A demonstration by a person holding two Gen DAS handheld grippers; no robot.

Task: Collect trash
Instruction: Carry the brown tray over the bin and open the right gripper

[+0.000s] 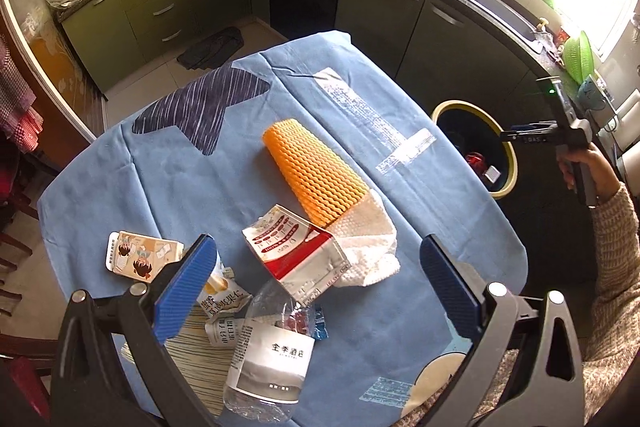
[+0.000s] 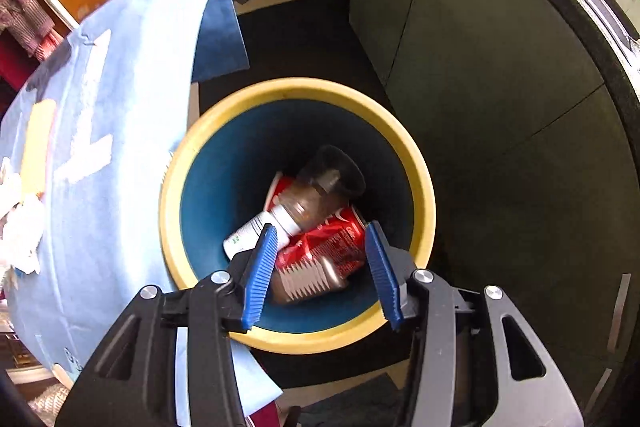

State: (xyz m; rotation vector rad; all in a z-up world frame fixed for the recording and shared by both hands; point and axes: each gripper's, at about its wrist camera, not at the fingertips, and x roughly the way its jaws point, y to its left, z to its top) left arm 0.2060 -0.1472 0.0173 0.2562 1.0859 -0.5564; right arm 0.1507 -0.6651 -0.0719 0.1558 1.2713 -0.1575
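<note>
Both views overlook bin (image 2: 424, 187), tablecloth (image 1: 160, 163).

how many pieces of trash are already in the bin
4 that I can see, all at the bottom of the bin: a crushed red can, a clear cup, a brown-stained bottle and a white tube. More may be hidden underneath.

**Blue cloth, yellow-rimmed bin, orange mesh**

The tablecloth (image 1: 192, 179) is light blue, with a navy patch streaked white at its far left and pale printed blocks. On it lie an orange wavy-ribbed foam sleeve (image 1: 316, 171), a white dimpled paper towel (image 1: 372, 247), a red-and-white wrapper (image 1: 296, 247) and a clear bottle (image 1: 268, 347) with a grey-white label. To the right, the bin (image 2: 424, 183) is yellow at the rim and dark blue inside, holding a red can (image 2: 332, 247) with white lettering. Both grippers' pads are ribbed blue on black frames. The cabinets (image 1: 160, 7) are olive green.
</note>
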